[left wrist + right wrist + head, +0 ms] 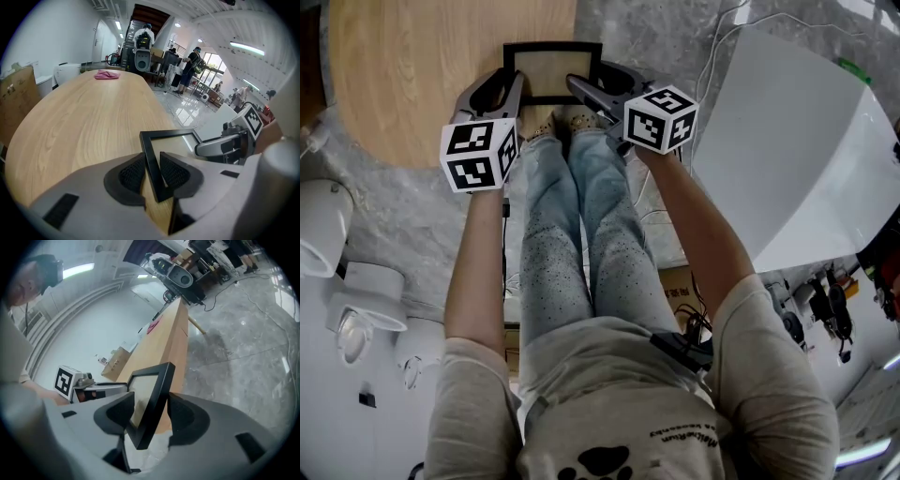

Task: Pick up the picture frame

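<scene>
A black picture frame [553, 47] with a pale tan inside sits at the near edge of the wooden table [412, 75], straight ahead of me. My left gripper [517, 90] is shut on the frame's left bar [151, 154], and both pads [132, 173] touch it. My right gripper [579, 86] stands open around the frame's right bar [158, 390]. That bar runs between its pads [183, 414] with a gap on the inner side. In the left gripper view, the right gripper [220, 146] reaches in at the frame's far side.
A white slanted panel [797, 141] stands on my right over the grey marble floor, with cables [722, 37] beside it. White equipment [323, 225] sits low on my left. A pink cloth [107, 74] lies at the table's far end, and people stand beyond it.
</scene>
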A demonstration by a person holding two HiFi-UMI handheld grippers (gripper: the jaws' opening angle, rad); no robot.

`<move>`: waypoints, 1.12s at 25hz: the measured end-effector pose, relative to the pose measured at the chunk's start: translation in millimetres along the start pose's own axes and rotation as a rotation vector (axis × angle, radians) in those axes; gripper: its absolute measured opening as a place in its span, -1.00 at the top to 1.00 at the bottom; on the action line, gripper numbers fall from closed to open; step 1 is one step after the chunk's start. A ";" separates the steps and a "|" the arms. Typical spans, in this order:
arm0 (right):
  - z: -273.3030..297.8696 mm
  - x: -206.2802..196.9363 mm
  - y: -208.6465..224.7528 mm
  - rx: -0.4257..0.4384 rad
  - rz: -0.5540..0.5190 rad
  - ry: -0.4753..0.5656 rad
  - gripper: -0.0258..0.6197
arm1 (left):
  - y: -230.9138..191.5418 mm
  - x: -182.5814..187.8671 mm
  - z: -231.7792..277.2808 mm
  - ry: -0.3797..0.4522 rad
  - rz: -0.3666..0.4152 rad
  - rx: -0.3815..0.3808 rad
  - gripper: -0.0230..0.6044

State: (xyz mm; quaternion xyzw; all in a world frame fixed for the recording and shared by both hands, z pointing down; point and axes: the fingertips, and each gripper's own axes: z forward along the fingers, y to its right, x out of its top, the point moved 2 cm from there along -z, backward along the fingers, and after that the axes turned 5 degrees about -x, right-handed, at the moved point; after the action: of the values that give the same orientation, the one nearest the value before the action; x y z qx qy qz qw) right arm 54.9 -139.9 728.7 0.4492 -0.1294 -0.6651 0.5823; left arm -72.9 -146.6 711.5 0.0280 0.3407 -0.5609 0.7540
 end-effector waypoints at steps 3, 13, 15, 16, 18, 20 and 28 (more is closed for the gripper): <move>5.4 -4.7 1.8 0.048 0.048 -0.013 0.23 | 2.9 0.6 0.8 0.006 0.002 -0.008 0.59; 9.2 3.0 -9.4 0.144 0.148 0.016 0.31 | 13.4 2.0 4.6 0.014 0.010 -0.062 0.59; 5.3 5.7 -12.3 0.152 0.168 0.033 0.42 | 13.6 1.5 4.5 0.017 0.003 -0.067 0.59; 3.4 6.7 -14.3 0.163 0.181 0.038 0.43 | 13.8 1.4 4.9 0.016 0.004 -0.068 0.59; 0.0 6.8 -18.8 0.184 0.199 0.038 0.54 | 14.7 1.1 5.1 0.012 0.005 -0.070 0.59; -3.9 5.8 -23.4 0.187 0.189 0.038 0.72 | 16.5 0.4 4.3 0.010 0.004 -0.073 0.59; -14.3 9.7 -41.2 0.145 0.285 0.068 0.87 | 19.3 2.7 -5.6 0.013 -0.025 -0.074 0.59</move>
State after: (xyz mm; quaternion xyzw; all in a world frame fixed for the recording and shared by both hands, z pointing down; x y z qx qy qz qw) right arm 39.3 -131.7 687.6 0.4894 -0.2197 -0.5491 0.6409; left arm -58.6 -139.3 699.1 -0.0003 0.3664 -0.5573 0.7451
